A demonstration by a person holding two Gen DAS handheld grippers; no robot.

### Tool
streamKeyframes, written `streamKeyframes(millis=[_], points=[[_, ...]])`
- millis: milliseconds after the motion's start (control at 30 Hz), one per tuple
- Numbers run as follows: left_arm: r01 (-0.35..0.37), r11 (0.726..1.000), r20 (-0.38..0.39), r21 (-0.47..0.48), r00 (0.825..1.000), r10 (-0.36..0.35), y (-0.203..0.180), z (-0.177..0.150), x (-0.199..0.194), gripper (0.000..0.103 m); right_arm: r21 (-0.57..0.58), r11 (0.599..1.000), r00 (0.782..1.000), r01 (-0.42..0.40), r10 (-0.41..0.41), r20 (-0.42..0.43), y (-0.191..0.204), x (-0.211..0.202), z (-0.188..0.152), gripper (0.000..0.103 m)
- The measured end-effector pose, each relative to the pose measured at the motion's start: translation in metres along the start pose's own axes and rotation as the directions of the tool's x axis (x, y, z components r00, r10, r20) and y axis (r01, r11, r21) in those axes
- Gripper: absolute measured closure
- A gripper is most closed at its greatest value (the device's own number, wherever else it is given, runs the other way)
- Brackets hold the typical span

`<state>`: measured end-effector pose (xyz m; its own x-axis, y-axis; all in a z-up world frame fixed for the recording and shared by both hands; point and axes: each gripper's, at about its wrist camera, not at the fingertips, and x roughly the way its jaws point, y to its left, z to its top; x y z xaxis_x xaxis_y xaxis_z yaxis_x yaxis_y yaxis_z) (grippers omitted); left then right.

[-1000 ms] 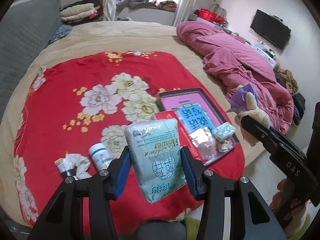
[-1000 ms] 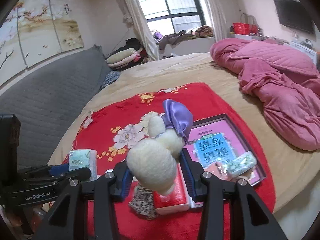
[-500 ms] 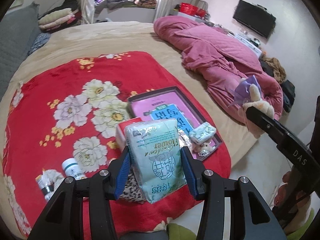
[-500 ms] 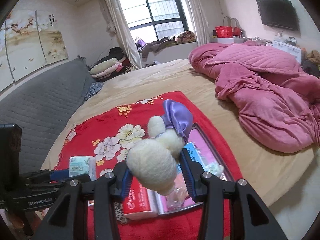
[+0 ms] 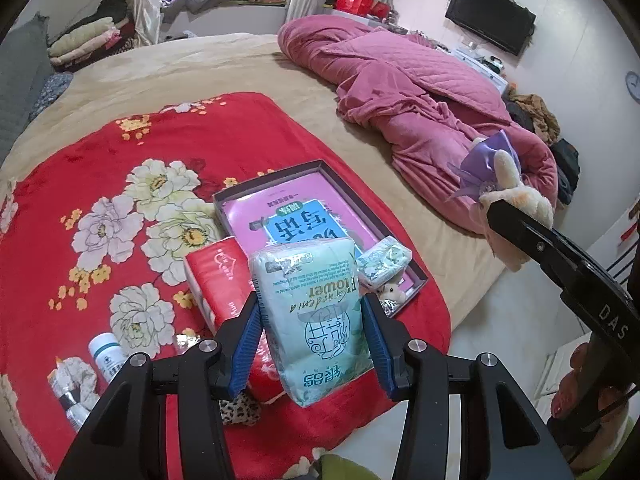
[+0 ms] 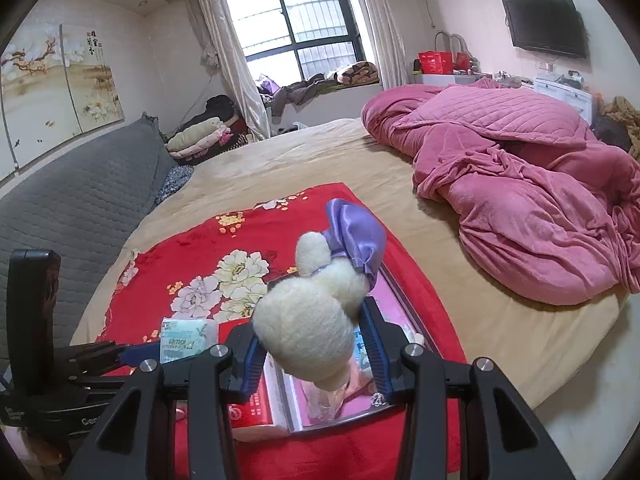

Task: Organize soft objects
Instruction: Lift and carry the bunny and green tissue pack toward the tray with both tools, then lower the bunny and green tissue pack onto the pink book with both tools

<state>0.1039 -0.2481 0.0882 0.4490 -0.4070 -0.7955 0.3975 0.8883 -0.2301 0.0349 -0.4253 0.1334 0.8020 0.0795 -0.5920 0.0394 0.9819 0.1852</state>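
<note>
Left wrist, left gripper clamped on tissue pack, right gripper squeezing plush toy

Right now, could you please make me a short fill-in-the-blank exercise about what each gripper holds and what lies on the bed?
1. The left gripper holds a pale green pack of ____.
2. The right gripper holds a cream plush toy wearing a ____ satin bow.
3. The shallow tray lies on the ____ floral blanket.

Missing words: tissues; purple; red
</note>
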Motion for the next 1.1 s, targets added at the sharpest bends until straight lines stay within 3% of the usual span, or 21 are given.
streamKeyframes(millis=[667, 1100], points=[[-0.003, 1.000, -0.069, 0.006, 0.998, 0.003, -0.003, 0.016, 0.059, 0.052, -0.009, 1.000, 0.998, -0.020, 0.020, -0.052, -0.010, 0.037, -0.005, 0.059], [-0.012, 1.000, -0.163, 0.014, 0.987, 0.014, 0.001, 0.020, 0.118, 0.052, -0.007, 1.000, 0.991, -0.026, 0.025, -0.134, -0.024, 0.071, -0.023, 0.059]])
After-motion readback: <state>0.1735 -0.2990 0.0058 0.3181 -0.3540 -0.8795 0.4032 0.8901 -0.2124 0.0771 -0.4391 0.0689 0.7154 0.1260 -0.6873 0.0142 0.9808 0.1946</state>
